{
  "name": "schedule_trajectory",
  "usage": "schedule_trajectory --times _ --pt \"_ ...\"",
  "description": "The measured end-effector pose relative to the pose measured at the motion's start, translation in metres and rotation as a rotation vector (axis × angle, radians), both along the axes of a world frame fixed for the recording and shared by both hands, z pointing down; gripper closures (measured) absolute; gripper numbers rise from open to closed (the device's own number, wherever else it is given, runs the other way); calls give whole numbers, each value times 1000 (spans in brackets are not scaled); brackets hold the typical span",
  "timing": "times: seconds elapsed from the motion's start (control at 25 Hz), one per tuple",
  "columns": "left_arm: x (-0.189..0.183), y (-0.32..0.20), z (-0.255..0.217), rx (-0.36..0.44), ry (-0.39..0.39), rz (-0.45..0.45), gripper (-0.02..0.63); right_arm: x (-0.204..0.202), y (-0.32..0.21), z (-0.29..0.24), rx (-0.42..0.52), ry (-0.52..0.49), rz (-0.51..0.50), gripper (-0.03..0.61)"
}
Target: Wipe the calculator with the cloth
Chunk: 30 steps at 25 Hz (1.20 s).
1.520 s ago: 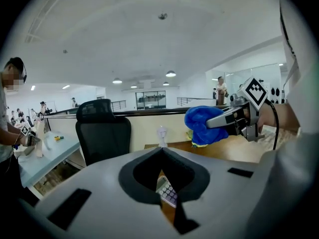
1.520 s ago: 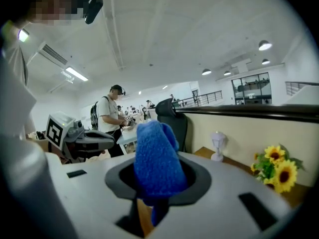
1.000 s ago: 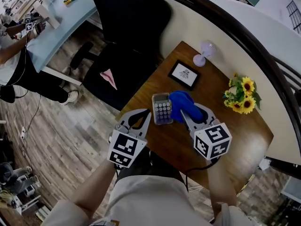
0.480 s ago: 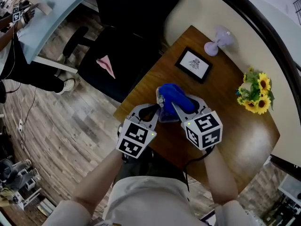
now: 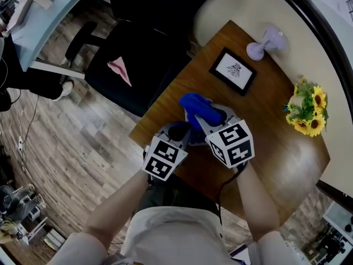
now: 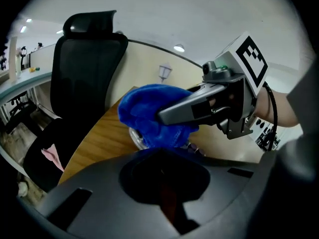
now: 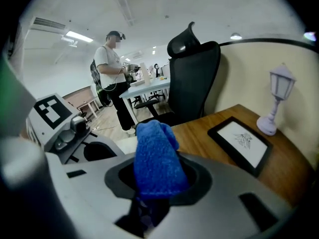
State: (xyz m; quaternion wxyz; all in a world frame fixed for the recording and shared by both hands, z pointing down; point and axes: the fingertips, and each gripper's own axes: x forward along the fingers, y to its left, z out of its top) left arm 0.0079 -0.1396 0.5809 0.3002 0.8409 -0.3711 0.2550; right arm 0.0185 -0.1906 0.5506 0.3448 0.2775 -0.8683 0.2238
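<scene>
1. Head view: the right gripper (image 5: 202,120) holds the blue cloth (image 5: 197,107) at the near left corner of the wooden table (image 5: 276,153). The left gripper (image 5: 180,132) sits just beside it on the left. A second ago the calculator (image 6: 135,137) lay with its keys bare and the cloth bunched to its right. Now the cloth lies across it and both grippers have closed in over it. I judge that the wipe is under way rather than just being set up. The picture frame (image 5: 233,70) and the flowers (image 5: 306,112) stand well apart, farther along the table.

2. Left gripper view: a pale rim and a few keys of the calculator show under the cloth, just beyond this gripper's nose. Its tips are sunk behind its own housing, so I cannot tell whether they pinch the calculator's near edge or only rest against it.

3. Right gripper view: the jaws are clenched on the cloth, which stands up out of them in a thick fold. The calculator is hidden below.
</scene>
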Motion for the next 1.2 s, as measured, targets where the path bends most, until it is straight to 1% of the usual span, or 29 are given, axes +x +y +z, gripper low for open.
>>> schedule_trajectory --times 0.16,0.24,0.36,0.44,0.52,0.68,0.84,0.92,1.0,1.08,1.2 --pt "-1 -2 1 -19 48 -42 611 -10 5 12 -40 -2 -41 459" --pt "-1 -1 3 -16 40 -49 611 -12 6 16 -40 21 -70 460" --pt "-2 -1 3 -12 5 -40 611 -7 4 20 -45 64 -99 463" --pt "-2 -1 3 -7 3 -41 611 0 0 21 -62 80 -78 465" --pt "-3 -1 3 -3 11 -45 611 8 -5 21 -74 88 -35 466" --pt "-3 -1 3 -5 16 -50 611 32 -13 20 -57 113 56 471" --pt "-3 2 3 -22 46 -63 611 57 -15 21 -55 112 139 471" --pt "-4 -1 2 -28 56 -64 611 68 -17 21 -37 160 157 475" --pt "-1 -2 2 -27 48 -41 611 78 -17 16 9 219 156 477" --pt "0 -2 2 -29 41 -21 611 74 -12 1 38 195 146 477" --pt "-1 -2 2 -32 49 -25 611 45 3 -21 48 98 87 477"
